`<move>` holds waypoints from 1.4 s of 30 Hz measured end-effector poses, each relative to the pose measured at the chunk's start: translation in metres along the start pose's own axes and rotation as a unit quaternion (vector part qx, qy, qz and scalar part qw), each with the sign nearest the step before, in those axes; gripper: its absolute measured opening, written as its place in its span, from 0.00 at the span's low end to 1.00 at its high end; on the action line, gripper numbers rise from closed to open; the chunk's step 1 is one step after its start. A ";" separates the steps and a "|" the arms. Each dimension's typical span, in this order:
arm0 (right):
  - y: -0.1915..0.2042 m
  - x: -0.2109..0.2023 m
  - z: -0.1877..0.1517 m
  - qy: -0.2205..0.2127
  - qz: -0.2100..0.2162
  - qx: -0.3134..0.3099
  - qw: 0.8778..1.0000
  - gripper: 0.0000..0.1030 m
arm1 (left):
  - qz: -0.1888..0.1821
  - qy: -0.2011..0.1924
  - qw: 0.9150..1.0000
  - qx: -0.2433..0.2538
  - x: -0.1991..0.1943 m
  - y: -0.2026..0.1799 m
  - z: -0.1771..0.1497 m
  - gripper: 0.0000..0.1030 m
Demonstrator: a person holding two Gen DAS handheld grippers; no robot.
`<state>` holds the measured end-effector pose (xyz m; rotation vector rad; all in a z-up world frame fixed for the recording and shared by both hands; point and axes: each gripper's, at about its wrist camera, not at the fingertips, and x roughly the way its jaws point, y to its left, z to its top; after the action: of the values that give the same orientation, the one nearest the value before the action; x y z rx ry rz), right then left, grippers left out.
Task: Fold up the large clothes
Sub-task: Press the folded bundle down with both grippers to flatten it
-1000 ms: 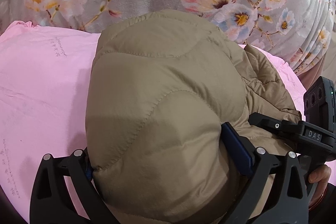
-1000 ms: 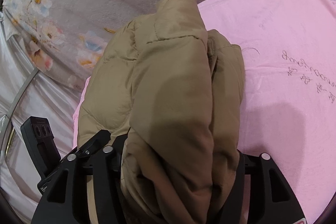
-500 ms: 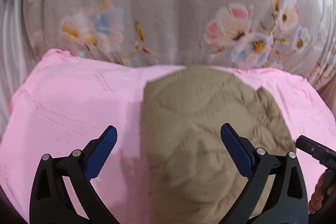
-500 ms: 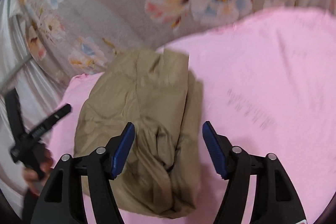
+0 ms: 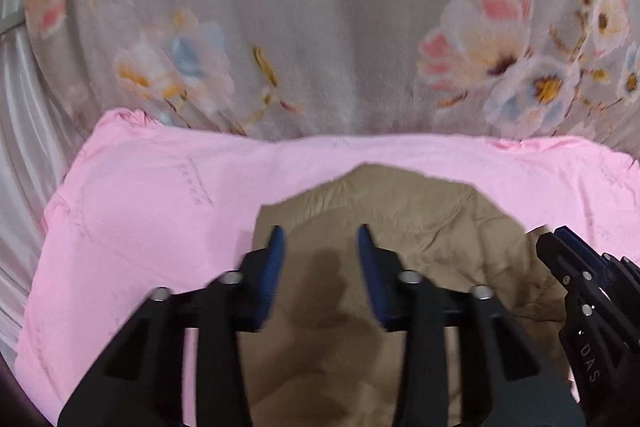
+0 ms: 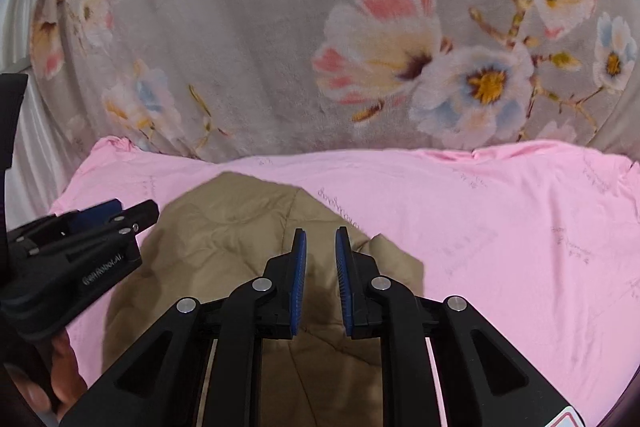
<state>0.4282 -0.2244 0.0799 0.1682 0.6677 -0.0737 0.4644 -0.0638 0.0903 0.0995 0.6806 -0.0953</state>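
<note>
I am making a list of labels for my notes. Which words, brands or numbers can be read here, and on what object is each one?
"DAS": on the right gripper body, seen from the left wrist.
"GenRobot.AI", somewhat blurred: on the left gripper body, seen from the right wrist.
Cursive print on the pink sheet: too small and blurred to read.
Tan jacket: no text visible.

"DAS" stands on the right gripper (image 5: 560, 247).
</note>
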 end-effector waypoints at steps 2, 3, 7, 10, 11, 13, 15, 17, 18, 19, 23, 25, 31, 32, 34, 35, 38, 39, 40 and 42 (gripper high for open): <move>-0.003 0.024 -0.011 0.026 0.002 0.012 1.000 0.13 | 0.004 0.016 1.000 0.003 0.021 -0.003 -0.009 0.23; -0.005 0.032 -0.017 0.032 0.004 0.015 0.999 0.13 | 0.008 0.020 1.000 0.004 0.029 -0.004 -0.014 0.23; -0.007 0.050 -0.032 0.035 0.011 0.020 0.999 0.14 | 0.006 0.016 1.000 0.002 0.046 -0.004 -0.028 0.23; -0.003 0.057 -0.037 0.036 0.010 0.008 0.999 0.14 | 0.009 0.005 1.000 -0.005 0.055 -0.003 -0.038 0.23; -0.003 0.058 -0.039 0.036 0.009 0.006 0.999 0.14 | 0.008 0.002 1.000 -0.007 0.057 -0.004 -0.039 0.23; -0.004 0.061 -0.042 0.036 0.010 0.007 0.999 0.14 | 0.008 -0.003 1.000 -0.009 0.061 -0.005 -0.043 0.23; -0.007 0.063 -0.044 0.037 0.015 0.015 0.999 0.13 | 0.009 -0.006 1.000 -0.008 0.063 -0.006 -0.044 0.23; -0.010 0.066 -0.045 0.040 0.019 0.022 0.999 0.13 | 0.011 -0.010 1.000 -0.006 0.066 -0.008 -0.046 0.23; -0.011 0.067 -0.045 0.041 0.021 0.025 0.999 0.13 | 0.012 -0.011 1.000 -0.006 0.066 -0.008 -0.047 0.23; -0.011 0.068 -0.045 0.043 0.022 0.027 0.998 0.13 | 0.014 -0.012 1.000 -0.006 0.067 -0.009 -0.048 0.23; -0.012 0.070 -0.045 0.048 0.022 0.029 0.998 0.12 | 0.018 -0.014 1.000 -0.003 0.069 -0.011 -0.050 0.23; -0.012 0.071 -0.044 0.052 0.022 0.029 0.998 0.13 | 0.019 -0.013 1.000 -0.002 0.070 -0.012 -0.049 0.23; -0.017 0.032 -0.045 0.067 0.024 0.025 0.997 0.13 | 0.005 -0.003 1.000 -0.002 0.051 -0.002 -0.054 0.35; -0.019 0.018 -0.048 0.064 0.030 0.025 0.997 0.13 | 0.001 -0.005 1.000 -0.002 0.039 0.002 -0.058 0.38; -0.024 -0.005 -0.060 0.063 0.036 0.028 0.997 0.13 | -0.011 -0.005 1.000 -0.005 0.017 0.010 -0.067 0.47; -0.027 -0.013 -0.067 0.064 0.037 0.029 0.997 0.13 | -0.017 -0.005 1.000 -0.006 0.005 0.013 -0.074 0.49; -0.030 -0.033 -0.091 0.070 0.025 0.029 0.997 0.13 | -0.030 0.013 0.999 -0.009 -0.017 0.019 -0.096 0.51; -0.031 -0.039 -0.100 0.072 0.024 0.029 0.997 0.14 | -0.032 0.021 0.999 -0.010 -0.022 0.020 -0.106 0.51; -0.030 -0.045 -0.108 0.075 0.022 0.026 0.997 0.14 | -0.031 0.022 0.999 -0.008 -0.028 0.020 -0.114 0.51; -0.027 -0.055 -0.123 0.084 0.013 0.014 0.996 0.14 | -0.022 0.019 1.000 -0.001 -0.040 0.019 -0.131 0.52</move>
<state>0.3066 -0.2278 0.0158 0.2116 0.8328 -0.0432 0.3544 -0.0264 0.0153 0.0856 0.7208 -0.1347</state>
